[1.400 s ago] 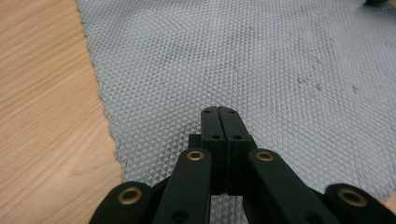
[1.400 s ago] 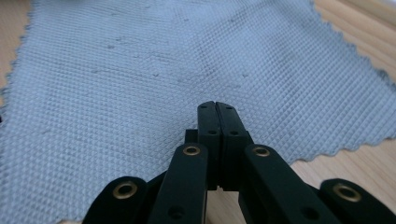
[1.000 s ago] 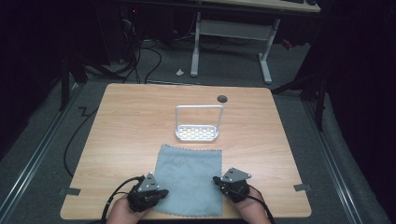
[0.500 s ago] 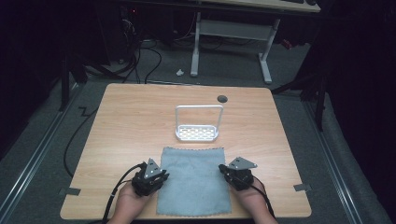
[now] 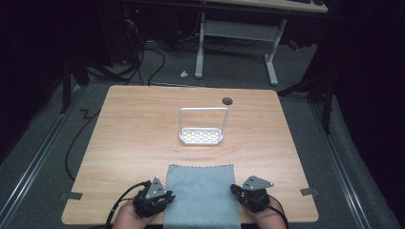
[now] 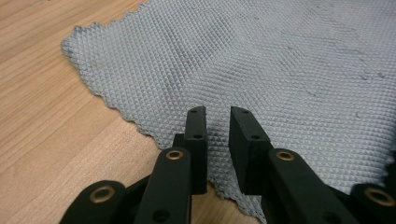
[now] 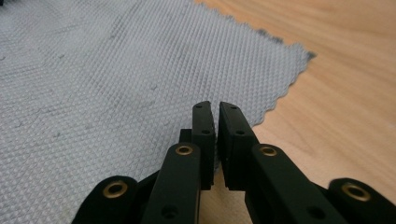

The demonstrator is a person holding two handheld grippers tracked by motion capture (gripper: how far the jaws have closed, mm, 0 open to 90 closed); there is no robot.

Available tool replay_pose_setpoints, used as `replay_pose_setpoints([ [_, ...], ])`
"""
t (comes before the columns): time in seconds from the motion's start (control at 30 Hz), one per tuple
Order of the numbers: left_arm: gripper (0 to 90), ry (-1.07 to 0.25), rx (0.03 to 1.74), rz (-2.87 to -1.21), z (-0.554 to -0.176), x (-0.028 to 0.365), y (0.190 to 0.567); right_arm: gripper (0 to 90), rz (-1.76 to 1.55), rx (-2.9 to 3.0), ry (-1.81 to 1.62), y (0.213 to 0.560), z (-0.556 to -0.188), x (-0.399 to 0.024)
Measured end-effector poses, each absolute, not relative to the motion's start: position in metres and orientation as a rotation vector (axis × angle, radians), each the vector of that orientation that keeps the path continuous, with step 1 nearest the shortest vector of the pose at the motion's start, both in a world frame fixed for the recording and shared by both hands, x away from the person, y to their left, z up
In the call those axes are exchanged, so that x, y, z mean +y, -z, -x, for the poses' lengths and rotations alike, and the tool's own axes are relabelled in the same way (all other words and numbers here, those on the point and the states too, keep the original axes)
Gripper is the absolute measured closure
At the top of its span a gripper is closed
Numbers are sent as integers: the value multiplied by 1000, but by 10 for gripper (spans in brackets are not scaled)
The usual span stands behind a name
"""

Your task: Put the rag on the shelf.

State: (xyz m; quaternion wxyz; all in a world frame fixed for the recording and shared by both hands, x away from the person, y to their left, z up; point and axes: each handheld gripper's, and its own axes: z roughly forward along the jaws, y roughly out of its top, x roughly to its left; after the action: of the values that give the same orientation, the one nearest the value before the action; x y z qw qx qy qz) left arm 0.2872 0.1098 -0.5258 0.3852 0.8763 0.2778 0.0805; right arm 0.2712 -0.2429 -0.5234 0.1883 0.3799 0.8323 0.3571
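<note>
Grey waffle-weave cloth (image 5: 201,194) lies flat at the near edge of the wooden table (image 5: 143,129), its long axis running away from the person, near end over or at the table's front edge.

Left to right:
- Left gripper (image 5: 154,198) sits just beside the cloth's left edge, pointing inward over it. In the left gripper view its jaws stand apart with a clear gap, having just been opening; nothing between them, the cloth (image 6: 261,65) spread beneath and beyond the tips (image 6: 218,122).
- Cloth between the two tools, zigzag-cut edges, no fold visible.
- Right gripper (image 5: 252,193) just beside the cloth's right edge, mirrored. Its jaws have just been opening too, but show only a narrow slit in the right gripper view; no fabric (image 7: 116,84) caught in it, tips (image 7: 215,116) over the right border.

Key relation: the cloth lies inward from each tool, equally near both hands; either side edge could be pinched with a short inward reach, I judge.

Well beyond, mid-table: white perforated rack (image 5: 202,128) with an upright wire handle. A dark round hole (image 5: 227,100) lies near the far edge.

No brands, labels or writing legible.
</note>
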Motion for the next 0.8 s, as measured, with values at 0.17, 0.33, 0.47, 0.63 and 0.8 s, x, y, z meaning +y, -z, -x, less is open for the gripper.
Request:
replay_pose_setpoints([
  [0.17,647,-242,862,-2141,-313,117,526,817,-1097,2271,-1078,519,-277,-249],
  [0.33,613,-322,1000,-2089,-343,115,529,805,-1116,2275,-1086,521,-281,-255],
  [0.47,667,-343,1031,-2052,-356,107,533,794,-1102,2264,-1096,519,-280,-255],
  [0.63,774,-362,978,-2071,-354,102,534,778,-1106,2265,-1091,522,-282,-253],
  [0.8,872,-293,992,-2052,-358,106,535,731,-1135,2239,-1097,521,-289,-248],
])
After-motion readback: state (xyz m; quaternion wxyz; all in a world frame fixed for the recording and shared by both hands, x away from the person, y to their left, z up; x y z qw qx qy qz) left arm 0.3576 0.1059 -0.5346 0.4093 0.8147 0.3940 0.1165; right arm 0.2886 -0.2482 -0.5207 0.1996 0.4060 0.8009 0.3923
